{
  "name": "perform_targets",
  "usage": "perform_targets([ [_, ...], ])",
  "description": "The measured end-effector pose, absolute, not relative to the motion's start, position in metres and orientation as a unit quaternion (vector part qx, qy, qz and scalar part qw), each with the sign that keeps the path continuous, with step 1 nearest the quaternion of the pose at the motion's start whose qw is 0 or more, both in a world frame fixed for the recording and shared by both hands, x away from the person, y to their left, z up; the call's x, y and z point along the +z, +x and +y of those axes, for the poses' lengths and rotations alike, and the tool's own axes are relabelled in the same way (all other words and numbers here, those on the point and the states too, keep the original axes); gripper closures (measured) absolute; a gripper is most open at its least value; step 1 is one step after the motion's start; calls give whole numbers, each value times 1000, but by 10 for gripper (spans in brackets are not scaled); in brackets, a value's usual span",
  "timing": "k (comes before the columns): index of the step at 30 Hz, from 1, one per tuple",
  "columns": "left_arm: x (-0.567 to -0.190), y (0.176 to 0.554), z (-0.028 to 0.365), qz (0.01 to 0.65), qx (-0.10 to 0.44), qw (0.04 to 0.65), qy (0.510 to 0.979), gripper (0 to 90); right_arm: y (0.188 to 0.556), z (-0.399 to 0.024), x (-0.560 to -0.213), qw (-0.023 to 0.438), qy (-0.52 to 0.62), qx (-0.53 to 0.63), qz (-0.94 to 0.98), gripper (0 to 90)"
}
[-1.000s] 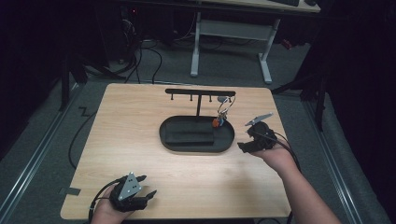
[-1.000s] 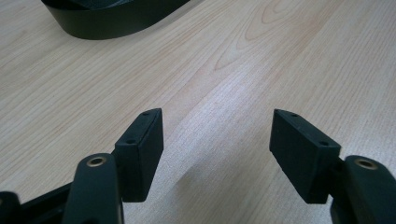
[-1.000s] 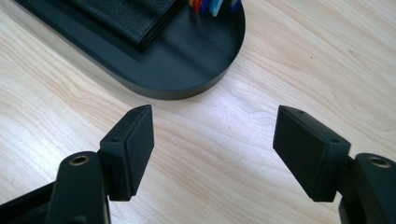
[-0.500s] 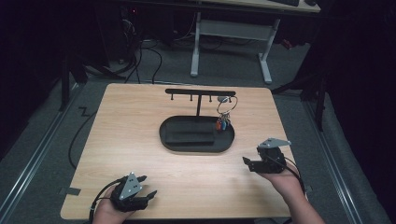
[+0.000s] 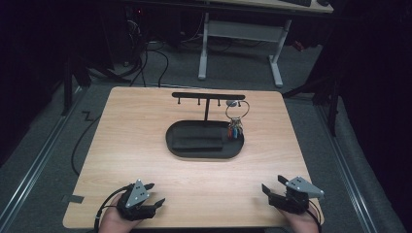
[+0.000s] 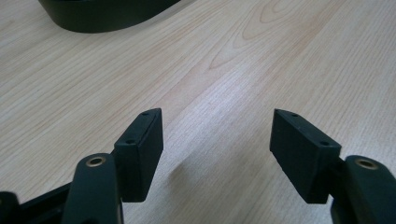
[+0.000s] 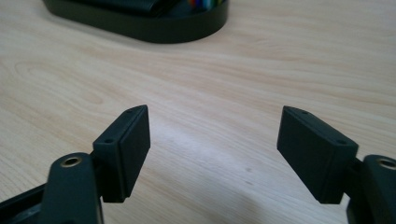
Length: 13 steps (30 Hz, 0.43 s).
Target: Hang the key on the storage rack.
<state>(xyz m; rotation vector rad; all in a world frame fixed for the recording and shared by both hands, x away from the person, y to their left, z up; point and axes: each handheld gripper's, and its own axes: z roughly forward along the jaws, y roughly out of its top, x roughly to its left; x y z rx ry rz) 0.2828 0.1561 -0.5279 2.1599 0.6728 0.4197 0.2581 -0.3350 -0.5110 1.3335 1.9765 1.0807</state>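
- Left gripper (image 5: pixel 153 194): jaws wide, nothing between them, low at the table's (image 5: pixel 145 145) near edge.
- Right gripper (image 5: pixel 273 186): jaws wide, nothing held, also at the near edge.
- Keys (image 5: pixel 235 127) hang on a ring from the rack's (image 5: pixel 208 96) rightmost hook, well ahead of both grippers, nearer the right one.
- High view shows rack, ring and tray (image 5: pixel 204 141) whole.
- Right gripper view catches just the tray rim (image 7: pixel 154 25) and coloured key tips (image 7: pixel 205 3); left gripper view a tray edge (image 6: pixel 102 16), no keys.
- No readable writing.
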Motion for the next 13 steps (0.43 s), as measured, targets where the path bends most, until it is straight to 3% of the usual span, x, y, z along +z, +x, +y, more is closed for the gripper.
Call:
perform_targets([
  [13,-528,285,156,264,165,408,858,350,257,-345,-522,251,522,400,710,263],
])
